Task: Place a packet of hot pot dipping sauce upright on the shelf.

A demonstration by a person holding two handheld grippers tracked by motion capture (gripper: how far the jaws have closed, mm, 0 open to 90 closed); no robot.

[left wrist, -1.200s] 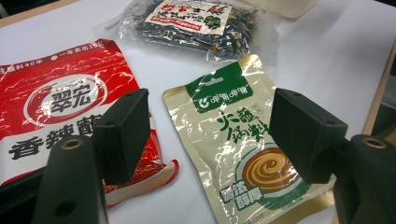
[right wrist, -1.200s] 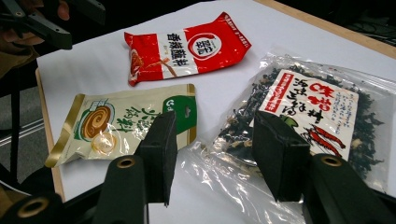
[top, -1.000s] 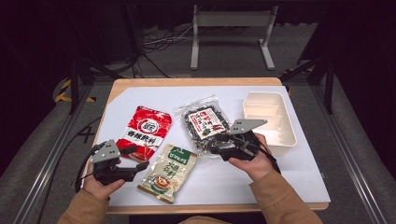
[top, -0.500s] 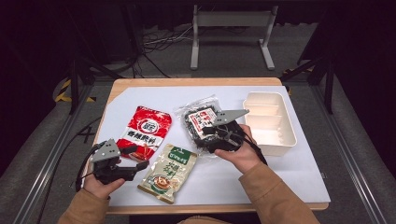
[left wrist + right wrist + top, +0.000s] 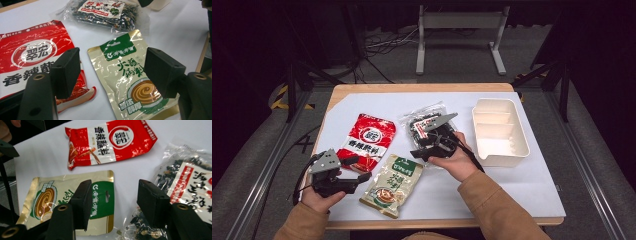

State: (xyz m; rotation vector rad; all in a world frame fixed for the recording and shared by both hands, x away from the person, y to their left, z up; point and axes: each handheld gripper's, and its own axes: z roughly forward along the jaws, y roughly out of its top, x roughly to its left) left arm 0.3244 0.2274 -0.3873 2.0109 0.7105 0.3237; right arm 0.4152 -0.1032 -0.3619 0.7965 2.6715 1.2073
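Right tongs (image 5: 418,146) now leftward over seaweed bag (image 5: 422,122), apart, empty; left tongs (image 5: 359,169) likewise apart.

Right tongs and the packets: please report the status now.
Right tongs open, above gap between green-and-gold packet and clear seaweed packet, gripping nothing. Left tongs open, idle near red packet. White tray at right; path unobstructed.

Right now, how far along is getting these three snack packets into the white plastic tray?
Nothing looks packed: the white plastic divided tray is empty. The red foil packet, the clear bag of dark dried seaweed and the green-and-gold pouch all lie on the table. The right gripper hangs open over the seaweed bag's edge; the left gripper is open, holding nothing.
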